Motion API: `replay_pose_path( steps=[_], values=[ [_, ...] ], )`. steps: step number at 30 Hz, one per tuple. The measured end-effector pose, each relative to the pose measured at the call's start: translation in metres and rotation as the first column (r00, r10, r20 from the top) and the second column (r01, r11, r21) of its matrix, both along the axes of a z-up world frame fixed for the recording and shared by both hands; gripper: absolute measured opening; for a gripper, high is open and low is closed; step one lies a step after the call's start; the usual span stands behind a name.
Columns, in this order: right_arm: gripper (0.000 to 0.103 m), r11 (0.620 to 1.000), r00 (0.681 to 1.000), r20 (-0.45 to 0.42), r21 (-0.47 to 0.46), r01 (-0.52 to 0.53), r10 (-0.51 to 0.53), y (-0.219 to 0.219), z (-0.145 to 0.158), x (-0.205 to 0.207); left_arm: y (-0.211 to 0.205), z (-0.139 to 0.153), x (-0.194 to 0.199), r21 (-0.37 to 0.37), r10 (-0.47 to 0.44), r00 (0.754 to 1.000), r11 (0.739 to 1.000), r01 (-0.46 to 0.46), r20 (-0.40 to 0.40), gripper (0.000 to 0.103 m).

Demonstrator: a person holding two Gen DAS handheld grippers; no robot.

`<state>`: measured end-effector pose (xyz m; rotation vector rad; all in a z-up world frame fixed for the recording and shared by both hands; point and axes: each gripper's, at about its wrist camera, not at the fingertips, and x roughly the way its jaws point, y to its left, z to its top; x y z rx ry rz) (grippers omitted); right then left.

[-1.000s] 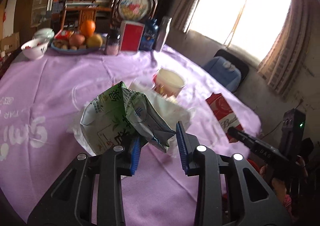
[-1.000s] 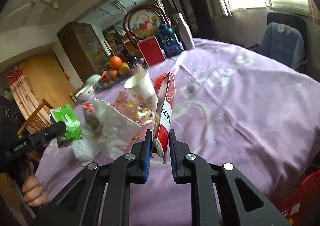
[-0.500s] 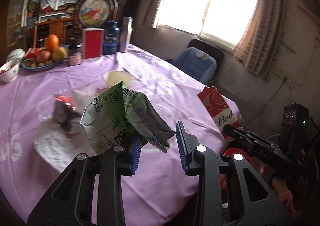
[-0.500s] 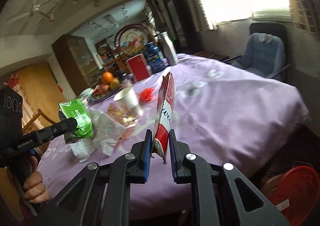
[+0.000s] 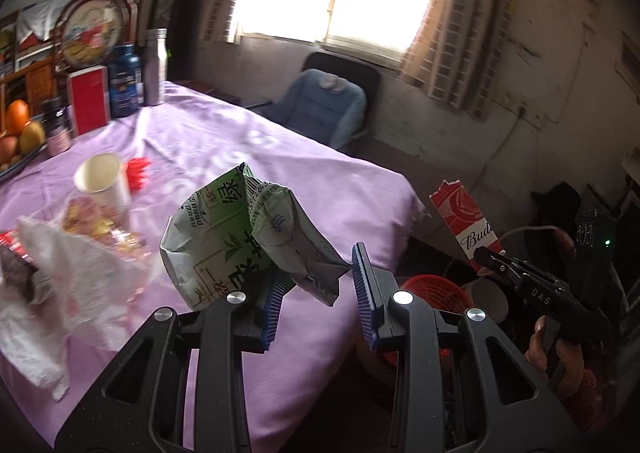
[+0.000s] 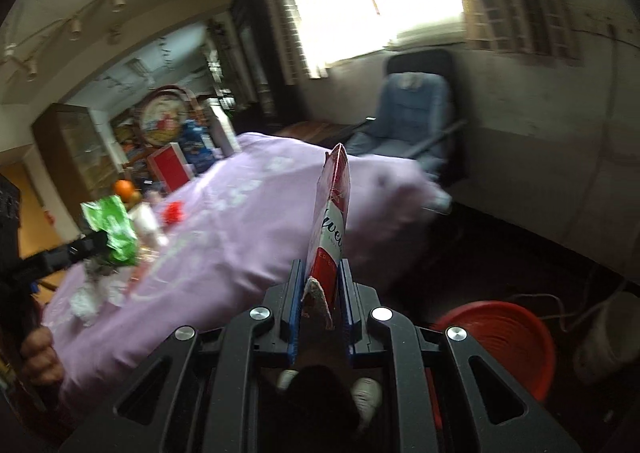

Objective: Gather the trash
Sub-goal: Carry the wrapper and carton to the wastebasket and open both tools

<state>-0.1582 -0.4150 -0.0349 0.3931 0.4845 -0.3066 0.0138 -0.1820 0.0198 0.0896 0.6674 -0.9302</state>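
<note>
Both our hands swung away from the table middle toward its edge, so the red basket [image 6: 496,337] on the floor came into view. Our left gripper [image 5: 318,289] was partly closed on a crumpled green and white wrapper [image 5: 240,237], with one pad pressed on it and a corner reaching the other. Our right gripper [image 6: 320,293] was squeezed nearly shut on a flat red carton [image 6: 332,221], which stood up straight. More trash, a paper cup [image 5: 102,181] and a clear bag [image 5: 72,265], sat on the purple tablecloth [image 5: 240,157].

We thought the wrapper could slip out, because the hold looked loose. The carton could miss the basket if we let go too soon.

We could read "Bud" on the carton and "DAS" on the right gripper. The wrapper had Chinese writing.
</note>
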Motion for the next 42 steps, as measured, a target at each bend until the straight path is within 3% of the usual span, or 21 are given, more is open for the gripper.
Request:
replay_pose_path(
  steps=[4, 8, 12, 14, 16, 20, 28, 29, 30, 32, 33, 36, 42],
  values=[
    [0.018, 0.995, 0.992, -0.087, -0.010, 0.096, -0.097, -0.030, -0.029, -0.022, -0.030, -0.004, -0.011, 0.019, -0.068, 0.998, 0.998, 0.068, 0.000, 0.034],
    [0.035, 0.983, 0.953, -0.243, -0.007, 0.183, -0.180, -0.060, -0.073, -0.030, -0.062, -0.013, -0.020, 0.050, -0.131, 0.991, 0.990, 0.132, -0.009, 0.034],
    [0.045, 0.965, 0.963, -0.177, 0.129, 0.230, -0.206, -0.087, -0.080, -0.046, -0.094, -0.024, -0.034, 0.087, -0.202, 0.979, 0.975, 0.203, -0.015, 0.034],
    [0.060, 0.959, 0.962, -0.132, 0.125, 0.255, -0.239, -0.095, -0.074, -0.057, -0.116, -0.031, -0.043, 0.106, -0.248, 0.968, 0.962, 0.250, -0.024, 0.034],
    [0.067, 0.952, 0.957, -0.093, 0.112, 0.285, -0.276, -0.100, -0.067, -0.070, -0.137, -0.038, -0.051, 0.121, -0.288, 0.957, 0.949, 0.291, -0.038, 0.034],
    [0.067, 0.936, 0.944, -0.044, 0.123, 0.329, -0.326, -0.112, -0.056, -0.084, -0.185, -0.053, -0.068, 0.151, -0.371, 0.926, 0.914, 0.377, -0.069, 0.034],
    [0.067, 0.916, 0.926, -0.028, 0.144, 0.376, -0.376, -0.129, -0.056, -0.107, -0.268, -0.071, -0.110, 0.173, -0.527, 0.839, 0.822, 0.543, -0.133, 0.035],
    [0.067, 0.914, 0.924, -0.026, 0.143, 0.380, -0.381, -0.130, -0.055, -0.108, -0.275, -0.075, -0.114, 0.183, -0.538, 0.832, 0.811, 0.555, -0.138, 0.037],
    [0.067, 0.911, 0.922, -0.023, 0.145, 0.386, -0.386, -0.132, -0.055, -0.109, -0.282, -0.080, -0.118, 0.196, -0.544, 0.826, 0.802, 0.564, -0.146, 0.049],
    [0.067, 0.906, 0.918, -0.014, 0.155, 0.394, -0.397, -0.133, -0.054, -0.113, -0.288, -0.089, -0.119, 0.215, -0.529, 0.834, 0.806, 0.552, -0.155, 0.068],
    [0.067, 0.904, 0.916, -0.011, 0.157, 0.397, -0.401, -0.134, -0.054, -0.114, -0.291, -0.091, -0.119, 0.219, -0.519, 0.841, 0.812, 0.542, -0.155, 0.071],
    [0.067, 0.903, 0.914, -0.001, 0.158, 0.400, -0.405, -0.135, -0.052, -0.117, -0.288, -0.096, -0.111, 0.232, -0.495, 0.854, 0.822, 0.520, -0.160, 0.073],
    [0.069, 0.917, 0.928, 0.011, 0.158, 0.365, -0.371, -0.123, -0.046, -0.110, -0.258, -0.089, -0.088, 0.223, -0.403, 0.905, 0.877, 0.425, -0.137, 0.083]
  ],
)
